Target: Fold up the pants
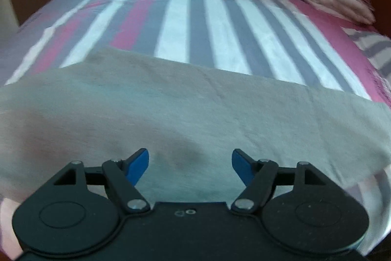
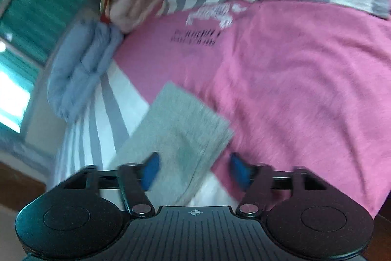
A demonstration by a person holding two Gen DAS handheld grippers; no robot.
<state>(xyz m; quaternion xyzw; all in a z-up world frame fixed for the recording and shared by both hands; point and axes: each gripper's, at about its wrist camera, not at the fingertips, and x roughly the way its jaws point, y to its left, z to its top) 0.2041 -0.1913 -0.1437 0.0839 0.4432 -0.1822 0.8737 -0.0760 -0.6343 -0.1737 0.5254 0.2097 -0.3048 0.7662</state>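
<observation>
On the striped bed (image 1: pixel 185 23), grey pants (image 1: pixel 195 114) lie flat; both grippers' jaws spread.

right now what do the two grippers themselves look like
Both are matte black with blue finger pads, hinged link arms on silver pivot pins, and round discs at each side. The left gripper has a smooth body with a small circular mark. The right gripper has a ribbed body with a crosshair mark.

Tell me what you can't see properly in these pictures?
- Gray pants: left wrist view; both ends run past the picture's edges, and the left gripper covers the near edge.
- Printed words on the pink sheet: right wrist view; motion blur makes them unreadable.
- Right gripper: smeared; open, any touch with the pants unclear.
</observation>
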